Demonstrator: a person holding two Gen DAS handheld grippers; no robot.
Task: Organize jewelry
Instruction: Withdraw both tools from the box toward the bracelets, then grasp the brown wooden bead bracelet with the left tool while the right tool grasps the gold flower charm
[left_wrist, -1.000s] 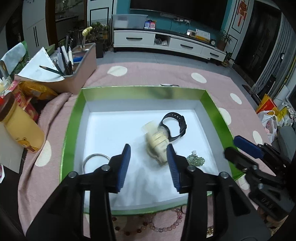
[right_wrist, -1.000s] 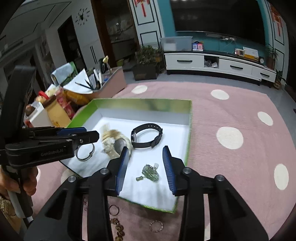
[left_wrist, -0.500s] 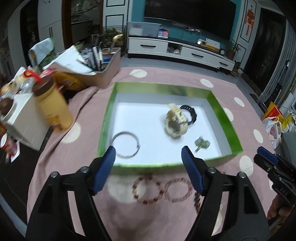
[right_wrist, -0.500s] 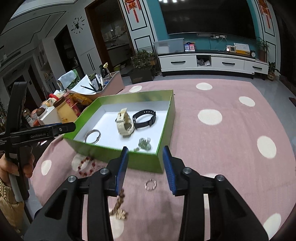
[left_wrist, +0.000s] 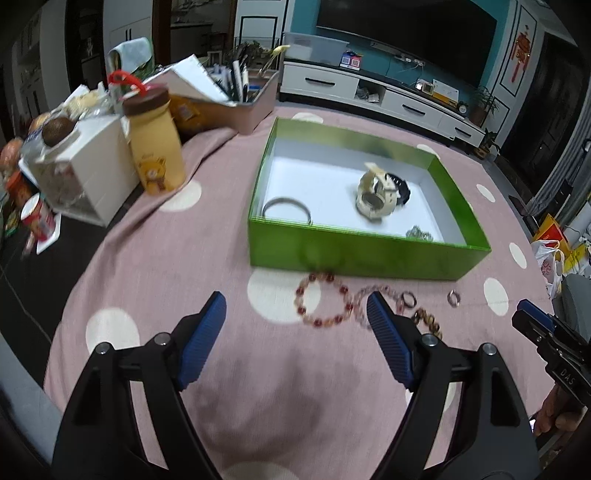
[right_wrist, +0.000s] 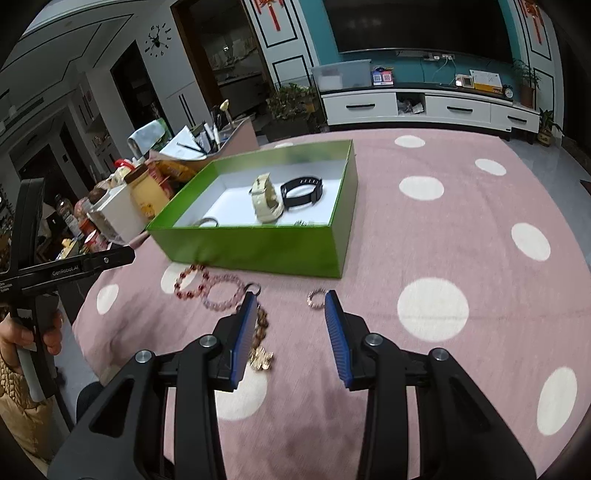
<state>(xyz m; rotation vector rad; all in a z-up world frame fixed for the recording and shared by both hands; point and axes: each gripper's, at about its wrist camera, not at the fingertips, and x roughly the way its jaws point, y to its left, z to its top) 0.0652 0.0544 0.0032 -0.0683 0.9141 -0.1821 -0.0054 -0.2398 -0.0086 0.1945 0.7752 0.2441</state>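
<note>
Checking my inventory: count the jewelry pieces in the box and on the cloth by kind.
Wristwatches, cream plastic and black band: 2
Round bead bracelets, red, pink, brown: 3
Silver metal bangle: 1
Small metal rings: 2
Small green ornament: 1
Total: 9

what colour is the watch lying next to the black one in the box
Cream, a pale yellowish white. The watch shows best in the right wrist view, beside the black watch.

Watches in green box (right_wrist: 258, 247) — bead bracelets (right_wrist: 207, 286) lie outside.
</note>
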